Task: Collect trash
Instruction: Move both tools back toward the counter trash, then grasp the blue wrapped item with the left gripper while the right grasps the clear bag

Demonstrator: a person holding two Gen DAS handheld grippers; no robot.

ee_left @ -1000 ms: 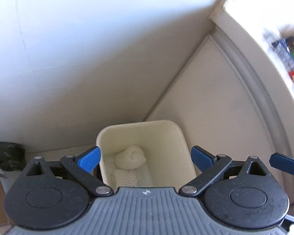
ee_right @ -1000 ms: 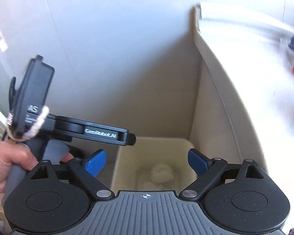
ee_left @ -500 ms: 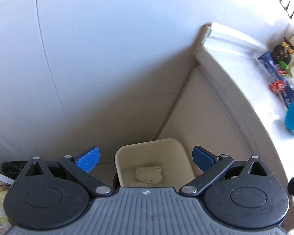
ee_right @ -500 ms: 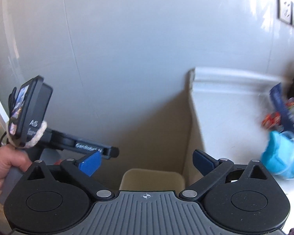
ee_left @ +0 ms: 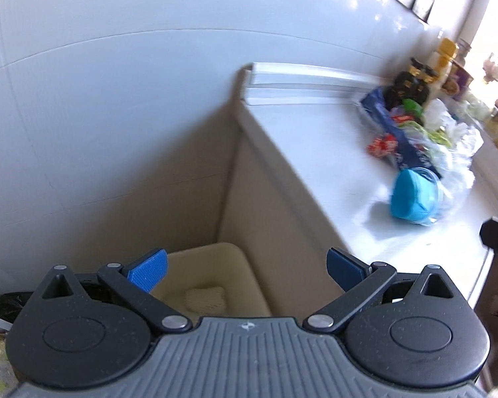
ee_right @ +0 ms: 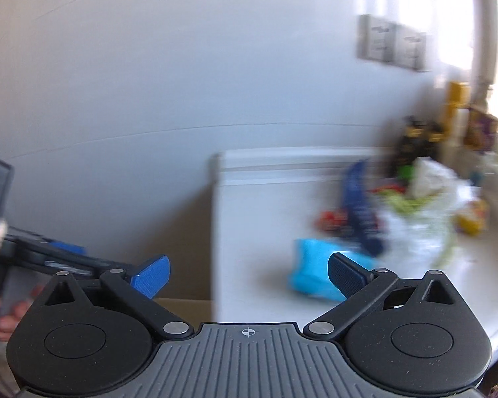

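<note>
Left gripper spread, empty; cream bin below it, white wad inside. Right gripper spread, empty; blue wrapper just ahead on white counter.

Smooth cream plastic bin holds a rough white foam net; the white counter looks glossy

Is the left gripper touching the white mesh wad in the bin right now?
Apart. The left wrist view shows the left gripper open and empty, with the white mesh wad lying far below on the bin floor.
</note>
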